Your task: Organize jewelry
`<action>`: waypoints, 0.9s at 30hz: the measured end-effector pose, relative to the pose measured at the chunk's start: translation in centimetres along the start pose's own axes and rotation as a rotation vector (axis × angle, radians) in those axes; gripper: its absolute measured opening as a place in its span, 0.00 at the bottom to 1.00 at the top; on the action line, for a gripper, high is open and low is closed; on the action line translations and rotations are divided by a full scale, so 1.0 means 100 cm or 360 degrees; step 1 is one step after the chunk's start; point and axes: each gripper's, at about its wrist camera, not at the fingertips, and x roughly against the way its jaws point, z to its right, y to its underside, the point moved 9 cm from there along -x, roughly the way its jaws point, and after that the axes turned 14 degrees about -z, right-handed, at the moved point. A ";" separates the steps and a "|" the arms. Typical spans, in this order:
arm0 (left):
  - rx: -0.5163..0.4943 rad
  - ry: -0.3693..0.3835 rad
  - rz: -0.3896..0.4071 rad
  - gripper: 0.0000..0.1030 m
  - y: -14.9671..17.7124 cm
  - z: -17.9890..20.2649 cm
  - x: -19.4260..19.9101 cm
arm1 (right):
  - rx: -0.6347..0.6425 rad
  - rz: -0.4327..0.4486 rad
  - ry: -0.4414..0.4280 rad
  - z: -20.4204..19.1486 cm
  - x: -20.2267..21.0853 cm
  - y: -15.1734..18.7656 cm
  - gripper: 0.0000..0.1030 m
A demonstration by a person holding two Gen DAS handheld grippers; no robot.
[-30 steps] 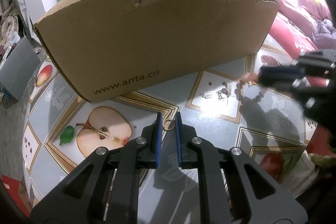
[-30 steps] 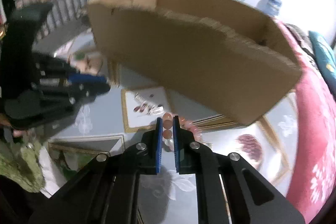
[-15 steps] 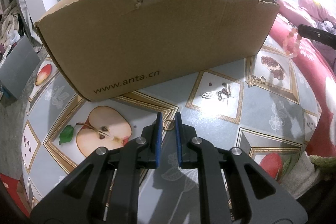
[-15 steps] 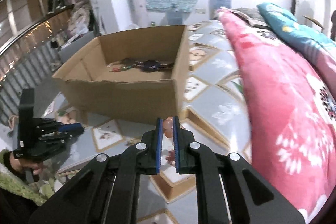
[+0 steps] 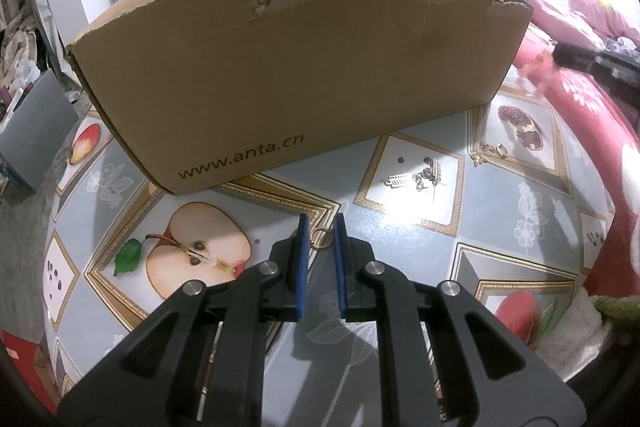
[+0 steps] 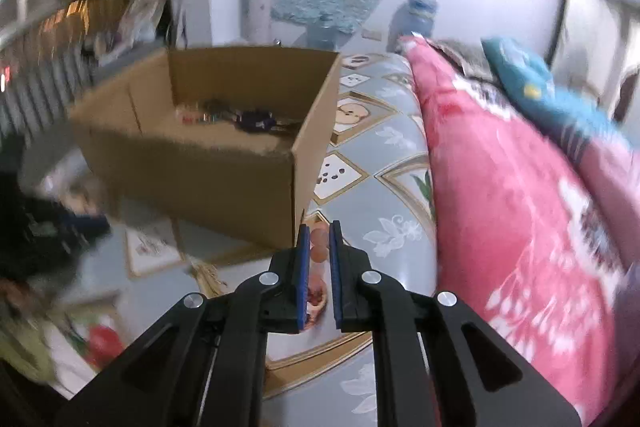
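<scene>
Round pink bead bracelet (image 6: 318,247) pinched by right gripper (image 6: 319,227), torn corrugated cardboard box (image 5: 304,75)

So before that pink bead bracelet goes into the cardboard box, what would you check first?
1. Bracelet gripped: ok. The right gripper is shut on the pink bead bracelet.
2. Box open on top: ok. The cardboard box has no lid, and jewelry already lies inside.
3. Bracelet over the box: not ok. It hangs beside the box's near corner, above the tablecloth.
4. Left gripper out of the way: ok. It is shut and empty, in front of the box, over a small gold ring.
5. Bracelet intact: cannot tell. The view is blurred.
</scene>
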 end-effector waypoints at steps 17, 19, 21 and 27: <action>0.0000 -0.0008 0.0003 0.10 0.001 0.002 -0.001 | -0.0096 -0.0207 -0.0579 -0.058 -0.017 0.027 0.17; 0.0000 -0.0008 0.0002 0.10 0.001 0.002 -0.001 | -0.0039 -0.0238 -0.0556 -0.068 -0.026 0.028 0.17; -0.0002 -0.0009 0.0003 0.10 0.001 0.002 -0.001 | -0.0006 -0.0264 -0.0490 -0.072 -0.036 0.029 0.17; -0.0019 -0.0011 0.0005 0.10 0.000 0.003 -0.001 | 0.0004 -0.0274 -0.0397 -0.063 -0.053 0.024 0.17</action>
